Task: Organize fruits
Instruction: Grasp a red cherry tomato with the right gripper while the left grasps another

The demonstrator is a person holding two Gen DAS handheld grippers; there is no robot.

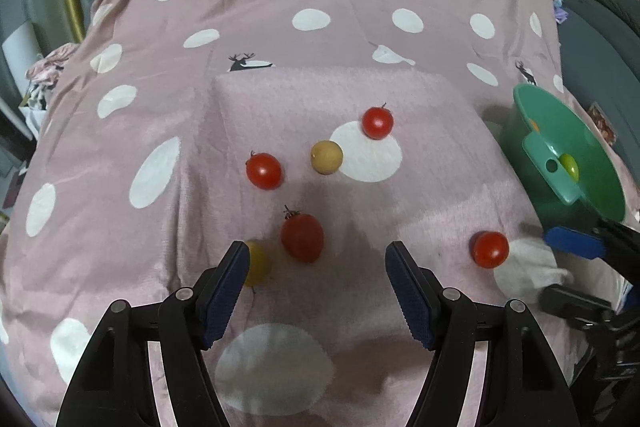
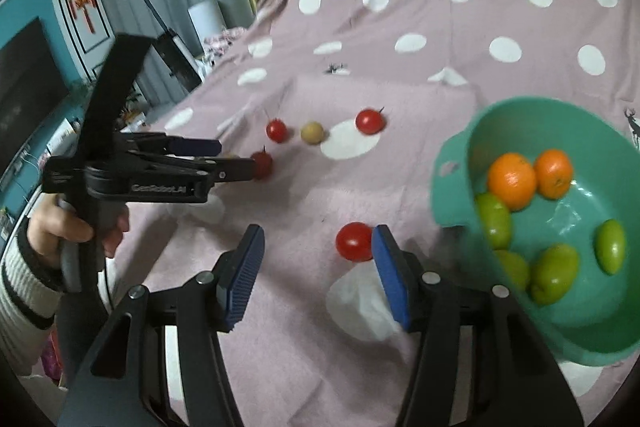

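Glossy round tomatoes dot soft pink cloth.

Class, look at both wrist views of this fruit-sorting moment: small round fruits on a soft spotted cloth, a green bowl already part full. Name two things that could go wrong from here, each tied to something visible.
1. The red tomato lies against the right gripper's outer finger, not between its open jaws; a nudge may roll it away.
2. The green bowl looks tilted on the soft cloth; dropped fruit might tip it or spill out.
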